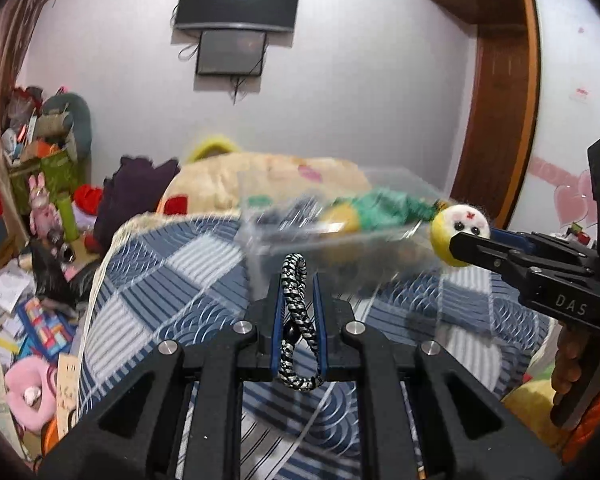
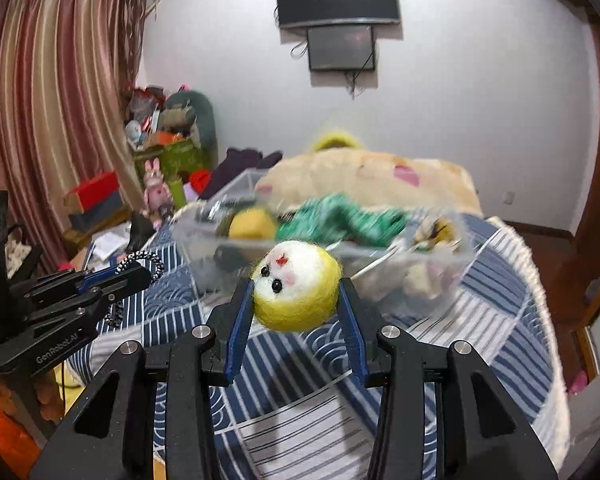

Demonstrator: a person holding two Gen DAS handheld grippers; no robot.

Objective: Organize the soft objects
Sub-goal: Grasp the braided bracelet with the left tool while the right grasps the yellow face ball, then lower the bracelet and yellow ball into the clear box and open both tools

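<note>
The fuzzy ball [image 2: 296, 286] is a little felt head, yellow with a white face, black bead eyes and pink cheeks. It looks very light and squishy, so it should be easy to carry, but a hard squeeze could squash it. The best place to hold it is at its two round sides, at 3 and 9 o'clock, and that is where the right gripper [image 2: 296, 300] has it now, pinched between the blue pads [image 2: 240, 320], which stand about one ball apart. The left gripper [image 1: 298, 312] is almost closed, and it holds a black and white braided cord [image 1: 296, 320] that sticks up at 12 o'clock and hangs in a loop below. The cord looks floppy and thin, so it could slide out if the grip gets loose. Both grippers are held up in the air over the striped blue blanket [image 2: 480, 292], side by side and pointing the same way. Just past them, at 12 o'clock, is a clear plastic box [image 1: 256, 236] with a green knitted thing [image 2: 340, 216] and other soft toys inside. The box looks blurry. I think the ball and cord go in there next.
</note>
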